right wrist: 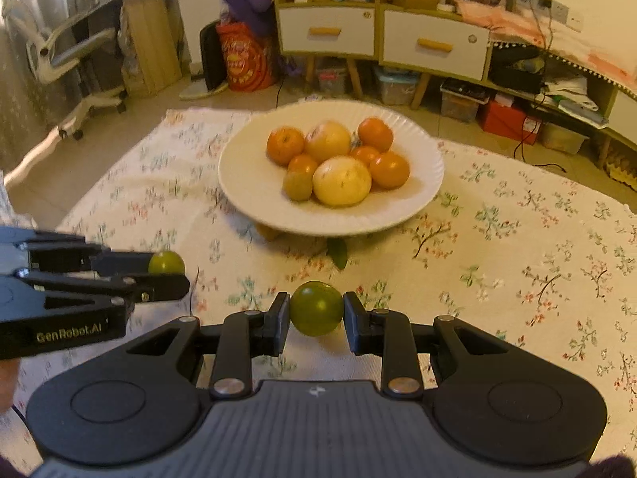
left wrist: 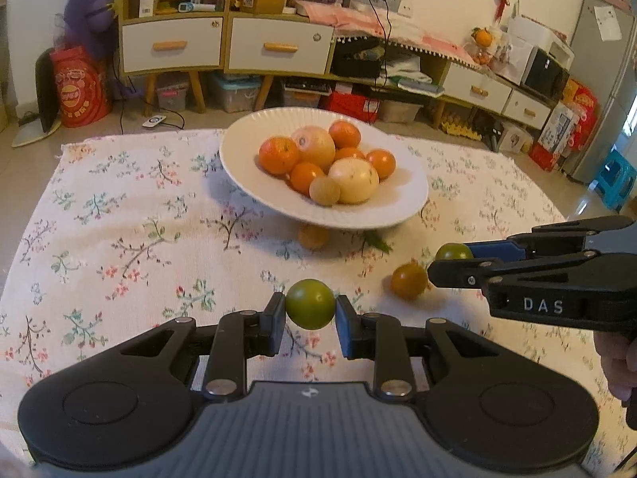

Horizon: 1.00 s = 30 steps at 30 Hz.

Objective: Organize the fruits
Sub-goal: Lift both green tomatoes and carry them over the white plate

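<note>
A white footed bowl [left wrist: 247, 147] [right wrist: 247, 195] stands mid-table, holding several oranges, two pale yellow fruits and a small brown one. My left gripper [left wrist: 310, 310] is shut on a green fruit [left wrist: 310, 303] above the cloth, in front of the bowl. My right gripper [right wrist: 316, 310] is shut on another green fruit [right wrist: 316, 308]; it shows from the side in the left wrist view [left wrist: 454, 257]. The left gripper shows in the right wrist view [right wrist: 167, 269]. A loose orange [left wrist: 409, 281] lies on the cloth beside the right gripper's tips. Another orange [left wrist: 313, 236] lies under the bowl's rim.
A floral tablecloth [left wrist: 119, 219] covers the table. A green leaf [right wrist: 338, 253] lies by the bowl's foot. Shelves, drawers and boxes line the far wall beyond the table's edge. An office chair [right wrist: 75, 51] stands far left.
</note>
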{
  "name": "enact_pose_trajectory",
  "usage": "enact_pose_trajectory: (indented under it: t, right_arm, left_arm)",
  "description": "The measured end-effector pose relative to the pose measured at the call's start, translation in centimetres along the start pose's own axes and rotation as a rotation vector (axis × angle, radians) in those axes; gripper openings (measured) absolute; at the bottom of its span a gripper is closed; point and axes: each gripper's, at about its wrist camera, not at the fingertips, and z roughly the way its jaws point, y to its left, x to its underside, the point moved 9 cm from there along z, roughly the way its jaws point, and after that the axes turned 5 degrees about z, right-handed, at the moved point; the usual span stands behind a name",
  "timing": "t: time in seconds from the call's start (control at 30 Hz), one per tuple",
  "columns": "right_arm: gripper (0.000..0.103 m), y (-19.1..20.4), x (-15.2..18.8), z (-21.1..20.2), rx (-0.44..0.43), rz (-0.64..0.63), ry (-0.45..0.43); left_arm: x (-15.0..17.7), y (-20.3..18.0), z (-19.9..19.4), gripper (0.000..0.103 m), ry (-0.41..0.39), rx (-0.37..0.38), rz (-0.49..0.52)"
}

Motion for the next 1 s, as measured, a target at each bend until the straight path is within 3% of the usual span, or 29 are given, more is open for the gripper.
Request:
enact_pose_trajectory:
  t: [0.63,1.0]
  right_arm:
    - [0.026,-3.0,-4.5,0.4,-0.001,0.108,-0.095]
    - [0.026,-4.1,-5.9,2.3,0.020,0.101,-0.087]
  left_arm:
    - [-5.5,0.3,2.5,0.003,-0.038,-0.049,0.004]
    - [-7.2,0.8,4.7,0.003,-0.028,-0.069,0.024]
